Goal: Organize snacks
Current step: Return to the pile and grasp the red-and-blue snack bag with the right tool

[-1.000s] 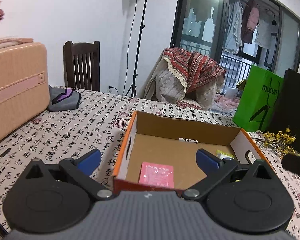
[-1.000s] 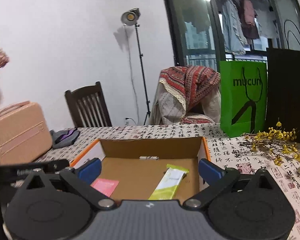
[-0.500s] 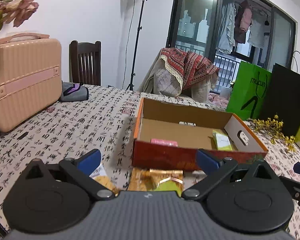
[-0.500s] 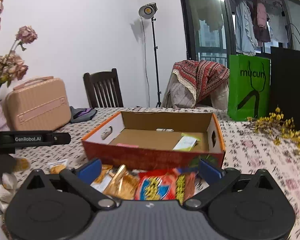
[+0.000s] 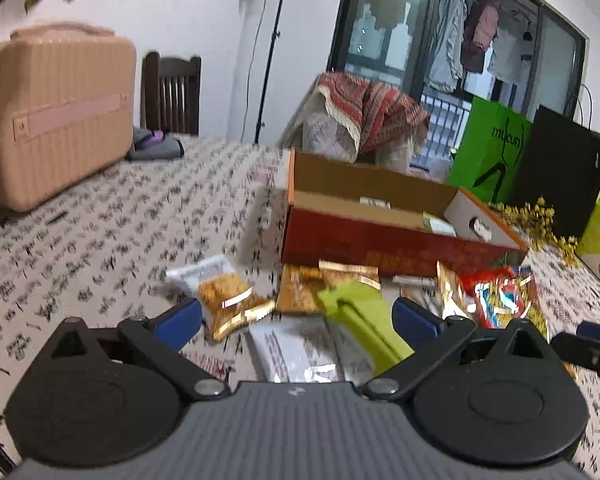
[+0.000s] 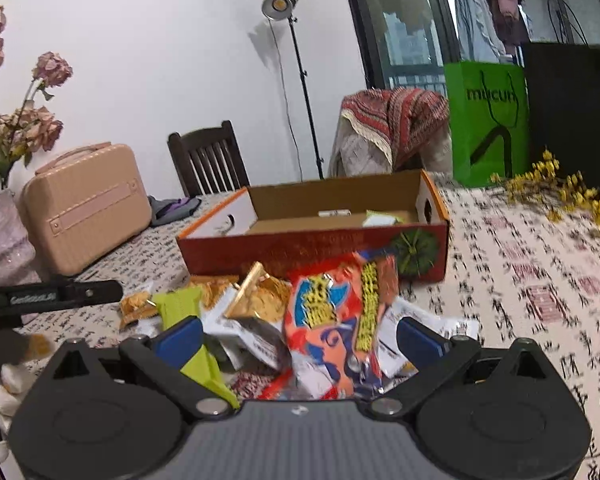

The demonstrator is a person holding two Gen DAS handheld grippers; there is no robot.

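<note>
An open orange cardboard box sits on the patterned tablecloth with a green packet inside. A pile of snack packets lies in front of it: gold packets, a lime-green packet, a white packet and a red packet. My left gripper is open and empty just above the gold, green and white packets. My right gripper is open and empty over the red packet.
A pink case and a grey pouch stand at the back left. A green bag, a black bag and yellow flowers stand at the right. A vase of dried roses is at the left.
Both grippers have pulled back from over the box and dropped low over the snack pile in front of it. Both stay open and empty.
</note>
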